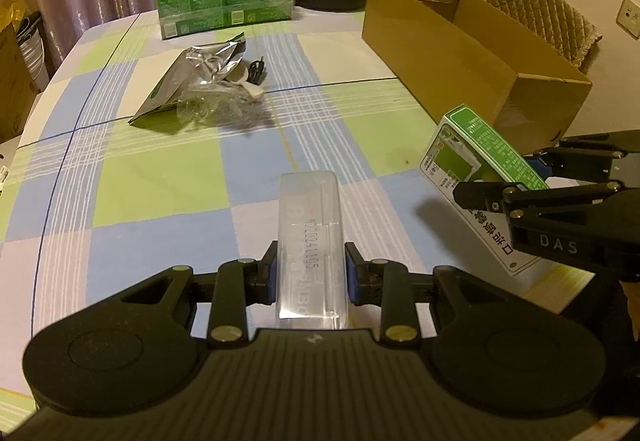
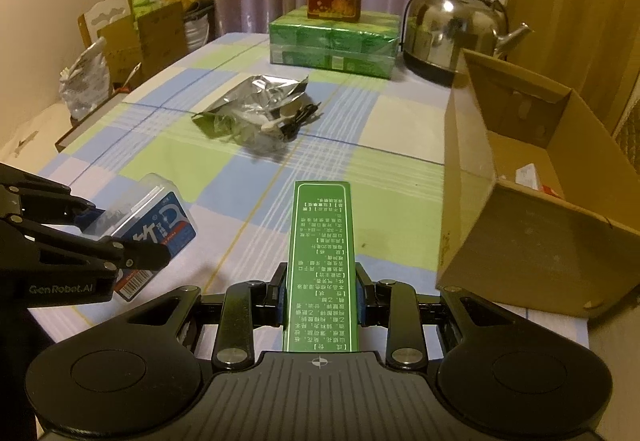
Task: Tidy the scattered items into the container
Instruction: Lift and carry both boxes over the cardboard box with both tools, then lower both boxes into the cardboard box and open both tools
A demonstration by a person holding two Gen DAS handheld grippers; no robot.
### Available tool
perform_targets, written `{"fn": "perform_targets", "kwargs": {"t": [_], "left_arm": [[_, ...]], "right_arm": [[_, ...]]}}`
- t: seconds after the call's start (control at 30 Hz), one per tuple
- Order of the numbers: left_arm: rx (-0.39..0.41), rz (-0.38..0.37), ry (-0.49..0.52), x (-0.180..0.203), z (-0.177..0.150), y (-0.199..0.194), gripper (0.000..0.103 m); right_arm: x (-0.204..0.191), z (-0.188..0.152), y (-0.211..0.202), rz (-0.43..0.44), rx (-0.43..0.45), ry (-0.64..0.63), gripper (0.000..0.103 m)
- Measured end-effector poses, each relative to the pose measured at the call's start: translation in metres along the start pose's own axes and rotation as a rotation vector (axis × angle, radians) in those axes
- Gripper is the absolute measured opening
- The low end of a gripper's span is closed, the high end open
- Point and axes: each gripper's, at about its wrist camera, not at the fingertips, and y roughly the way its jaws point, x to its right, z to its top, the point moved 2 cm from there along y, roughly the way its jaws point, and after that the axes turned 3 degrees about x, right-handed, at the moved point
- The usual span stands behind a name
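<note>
**Carrying two items toward the open cardboard box**

Holding a green carton [image 2: 320,265], the right claw [image 2: 320,291] is closed on its sides, and the carton's long axis runs straight forward along the fingers. The cardboard box [image 2: 532,241] stands on the tabletop [image 2: 224,161] to the right of this claw, its open top tilted toward the viewer, so the right hand is the nearer one. The left claw [image 1: 310,273] grips a clear plastic case [image 1: 310,241], also lengthwise, and the box lies farther off, to its front right. I judge both must swing rightward. A foil bag [image 2: 256,101] is not yet collected.
</note>
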Motion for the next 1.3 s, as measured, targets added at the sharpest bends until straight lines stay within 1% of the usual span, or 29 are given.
{"fn": "perform_targets", "kwargs": {"t": [0.23, 0.43, 0.73, 0.87, 0.97, 1.07, 1.3], "left_arm": [[0.004, -0.016, 0.027, 0.015, 0.004, -0.004, 0.026], [0.028, -0.047, 0.06, 0.033, 0.024, -0.004, 0.026], [0.105, -0.138, 0.14, 0.08, 0.081, 0.005, 0.026], [0.131, -0.183, 0.182, 0.104, 0.107, 0.009, 0.026], [0.144, -0.209, 0.214, 0.119, 0.124, 0.011, 0.026], [0.158, -0.235, 0.224, 0.129, 0.142, 0.014, 0.026], [0.184, -0.266, 0.237, 0.151, 0.181, 0.026, 0.026]], "right_arm": [[0.011, 0.003, -0.018, -0.017, 0.034, 0.026, 0.028], [0.034, 0.014, -0.039, -0.063, 0.09, 0.053, 0.028], [0.085, 0.039, -0.069, -0.158, 0.172, 0.084, 0.028], [0.11, 0.049, -0.077, -0.19, 0.197, 0.101, 0.028], [0.129, 0.054, -0.08, -0.198, 0.208, 0.132, 0.028], [0.148, 0.062, -0.082, -0.213, 0.217, 0.151, 0.028], [0.189, 0.083, -0.079, -0.242, 0.23, 0.177, 0.028]]}}
